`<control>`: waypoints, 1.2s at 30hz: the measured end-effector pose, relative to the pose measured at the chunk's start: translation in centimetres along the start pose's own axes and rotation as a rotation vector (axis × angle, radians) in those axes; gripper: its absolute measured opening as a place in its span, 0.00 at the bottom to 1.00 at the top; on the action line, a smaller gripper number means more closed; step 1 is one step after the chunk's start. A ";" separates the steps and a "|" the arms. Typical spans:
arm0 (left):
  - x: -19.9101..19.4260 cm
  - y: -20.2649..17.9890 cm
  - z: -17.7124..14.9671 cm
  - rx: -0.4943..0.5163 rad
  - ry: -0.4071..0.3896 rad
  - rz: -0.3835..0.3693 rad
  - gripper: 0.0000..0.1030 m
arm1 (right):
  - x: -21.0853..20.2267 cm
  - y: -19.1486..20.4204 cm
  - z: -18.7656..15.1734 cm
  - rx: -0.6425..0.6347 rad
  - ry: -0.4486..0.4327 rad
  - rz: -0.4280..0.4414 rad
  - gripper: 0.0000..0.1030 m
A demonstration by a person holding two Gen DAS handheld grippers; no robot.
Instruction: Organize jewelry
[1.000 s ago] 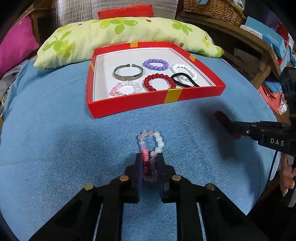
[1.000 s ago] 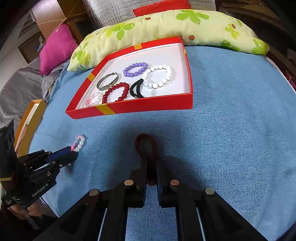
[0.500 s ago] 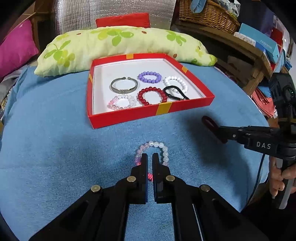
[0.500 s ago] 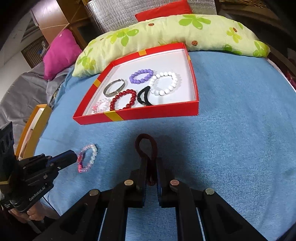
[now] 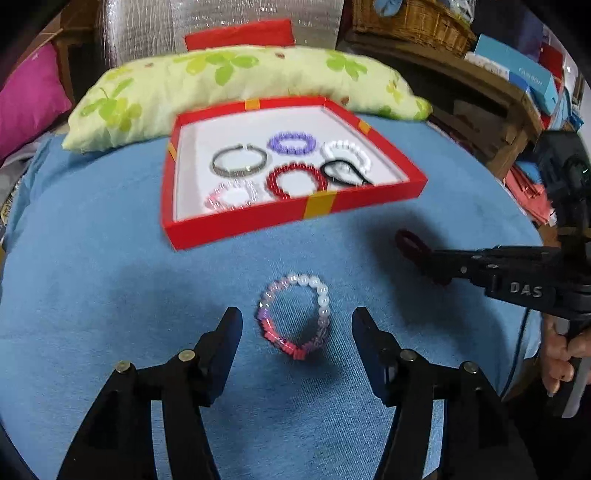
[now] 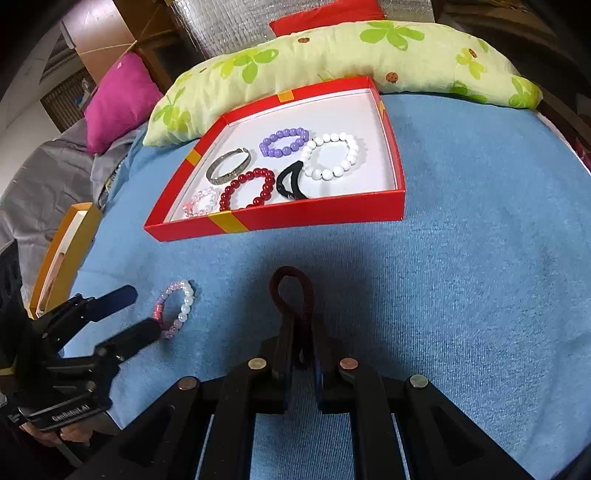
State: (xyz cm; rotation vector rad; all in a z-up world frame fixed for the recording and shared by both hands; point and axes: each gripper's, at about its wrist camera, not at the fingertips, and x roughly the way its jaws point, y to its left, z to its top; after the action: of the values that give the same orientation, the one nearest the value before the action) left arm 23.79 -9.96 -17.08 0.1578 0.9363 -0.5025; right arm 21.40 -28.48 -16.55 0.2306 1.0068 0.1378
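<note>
Between spread left gripper [image 5: 297, 319] fingers, beaded bracelet [image 5: 293, 315]

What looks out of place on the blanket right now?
The pink-and-white bead bracelet lies loose on the blue blanket, outside the red tray, between the left gripper's open jaws. The other bracelets sit inside the tray.

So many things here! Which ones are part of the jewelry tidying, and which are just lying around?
Part of the job:
- red box holding sorted bracelets
- pink-and-white bead bracelet on the blue cloth, between the open left hand-held gripper fingers
- dark red hair tie, pinched in the right hand-held gripper

Just lying about:
- green floral pillow
- magenta cushion
- wicker basket
</note>
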 end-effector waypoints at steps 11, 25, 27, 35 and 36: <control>0.9 0.1 -0.3 -0.009 -0.012 0.019 0.14 | 0.0 -0.2 -0.2 0.008 0.007 -0.002 0.09; -3.1 1.3 0.9 -0.050 -0.119 -0.012 0.07 | -0.9 1.0 0.2 -0.018 -0.049 0.041 0.09; -3.8 1.5 0.9 -0.055 -0.137 -0.013 0.07 | -1.2 1.2 0.2 -0.023 -0.062 0.048 0.09; -6.4 2.4 1.5 -0.072 -0.242 -0.027 0.07 | -2.4 1.9 0.4 -0.042 -0.128 0.083 0.09; -6.6 2.6 1.6 -0.077 -0.257 -0.029 0.07 | -2.6 2.1 0.4 -0.046 -0.142 0.088 0.09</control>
State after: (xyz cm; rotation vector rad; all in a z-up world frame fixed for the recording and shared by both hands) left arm 22.93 -5.94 -11.04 0.0090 0.7065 -0.5000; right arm 20.36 -27.10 -13.64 0.2398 0.8516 0.2217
